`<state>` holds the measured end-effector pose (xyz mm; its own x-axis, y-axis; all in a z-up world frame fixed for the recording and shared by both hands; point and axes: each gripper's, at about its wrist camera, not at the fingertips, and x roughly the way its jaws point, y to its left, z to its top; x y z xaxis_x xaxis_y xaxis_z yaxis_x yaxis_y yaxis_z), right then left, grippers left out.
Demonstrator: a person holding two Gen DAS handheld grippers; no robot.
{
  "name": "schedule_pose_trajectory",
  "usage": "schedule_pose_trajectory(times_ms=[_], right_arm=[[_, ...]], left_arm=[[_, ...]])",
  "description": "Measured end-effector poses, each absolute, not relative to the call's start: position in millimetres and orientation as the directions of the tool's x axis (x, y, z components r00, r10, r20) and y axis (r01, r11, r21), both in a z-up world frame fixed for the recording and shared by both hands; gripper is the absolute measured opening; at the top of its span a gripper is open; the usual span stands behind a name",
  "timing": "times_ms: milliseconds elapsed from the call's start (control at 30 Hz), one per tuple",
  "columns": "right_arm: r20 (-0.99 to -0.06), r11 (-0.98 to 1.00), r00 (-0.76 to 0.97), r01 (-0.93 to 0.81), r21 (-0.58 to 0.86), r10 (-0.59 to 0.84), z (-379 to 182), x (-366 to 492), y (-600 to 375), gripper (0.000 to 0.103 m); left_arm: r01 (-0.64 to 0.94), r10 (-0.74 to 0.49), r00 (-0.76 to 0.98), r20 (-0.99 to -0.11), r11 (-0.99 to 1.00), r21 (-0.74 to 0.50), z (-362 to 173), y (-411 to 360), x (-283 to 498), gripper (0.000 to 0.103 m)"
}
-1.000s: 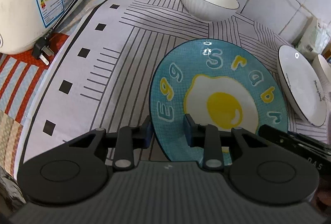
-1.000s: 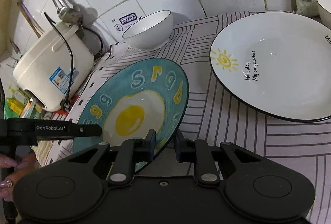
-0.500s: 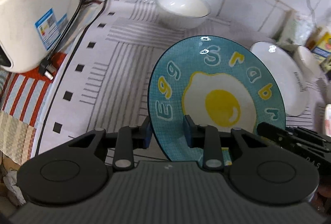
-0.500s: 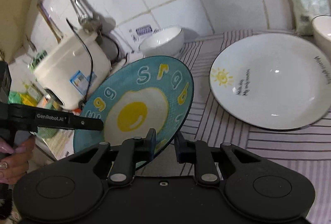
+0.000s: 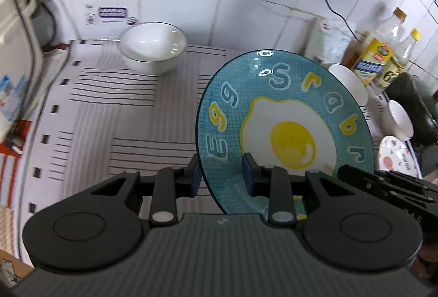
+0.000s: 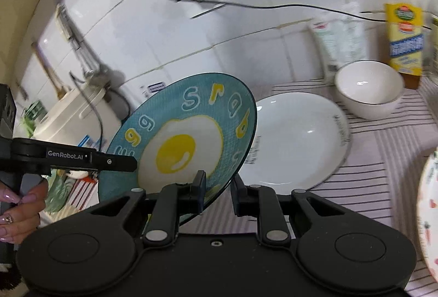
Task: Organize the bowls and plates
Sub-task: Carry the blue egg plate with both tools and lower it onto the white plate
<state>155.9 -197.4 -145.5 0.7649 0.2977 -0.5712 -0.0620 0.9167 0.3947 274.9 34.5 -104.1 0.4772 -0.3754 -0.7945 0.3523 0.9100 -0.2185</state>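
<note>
Left wrist view: the left claw (image 5: 220, 177) pinches the lower rim of the blue egg plate (image 5: 284, 130), one finger on each face. The right claw (image 6: 217, 191) pinches the same plate's rim (image 6: 189, 138). The plate is tilted steeply, held clear above the striped cloth (image 5: 109, 110) on the desk. Behind the plate and to its left stands a white bowl (image 5: 153, 50). Just right of the plate lies a white plate (image 6: 295, 143), with a second white bowl (image 6: 369, 88) beyond it.

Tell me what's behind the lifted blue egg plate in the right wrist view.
Behind the round blue fried-egg plate: the white round plate on the striped cloth, its left edge covered, and the cream rice cooker, partly hidden.
</note>
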Motion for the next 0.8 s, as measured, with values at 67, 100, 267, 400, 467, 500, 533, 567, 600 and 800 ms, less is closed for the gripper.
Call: schedule_pose_trajectory(times_ms=[67,100,267,400,467,500,533,567,600,800], right_arm=[[-0.574,0.919,0.767,-0.050,0.392,0.287,-148.7,154.3,-207.9,0.024],[-0.575,0.920,0.769,-0.044,0.389,0.279,-151.7,154.1,-212.7,0.024],[-0.589,0.913,0.766,0.008,0.408,0.256,-167.2,157.8,-235.0,0.024],[-0.600,0.910,0.763,0.038,0.413,0.241,-174.2,164.8,-249.2,0.024],[-0.604,0.904,0.761,0.055,0.423,0.236,-177.0,170.9,-255.3,0.024],[-0.605,0.902,0.761,0.062,0.427,0.234,-178.4,173.3,-258.0,0.024],[-0.608,0.900,0.759,0.069,0.431,0.233,-180.2,177.0,-261.1,0.024],[-0.609,0.899,0.759,0.074,0.433,0.231,-181.9,180.0,-263.1,0.024],[-0.611,0.899,0.758,0.078,0.430,0.227,-183.9,182.5,-264.8,0.024],[-0.636,0.918,0.740,0.064,0.392,0.220,-199.0,210.5,-269.0,0.024]], left_arm=[[0.361,-0.390,0.458,-0.799,0.903,-0.234,-106.8,23.7,278.7,0.029],[0.367,-0.396,0.448,-0.802,0.899,-0.239,-109.2,16.8,281.4,0.029],[0.384,-0.401,0.402,-0.823,0.890,-0.246,-121.1,-14.2,294.1,0.029],[0.399,-0.381,0.395,-0.836,0.891,-0.218,-130.3,-36.2,304.0,0.029],[0.399,-0.373,0.391,-0.842,0.893,-0.210,-133.8,-45.5,310.0,0.029],[0.395,-0.371,0.386,-0.845,0.894,-0.212,-135.7,-48.6,313.8,0.029],[0.391,-0.369,0.380,-0.848,0.895,-0.214,-137.6,-51.4,317.3,0.029],[0.392,-0.367,0.376,-0.851,0.895,-0.213,-139.7,-52.3,321.8,0.029],[0.388,-0.364,0.374,-0.853,0.897,-0.212,-142.3,-53.0,326.4,0.029],[0.371,-0.329,0.366,-0.871,0.909,-0.187,-160.9,-59.7,354.4,0.030]])
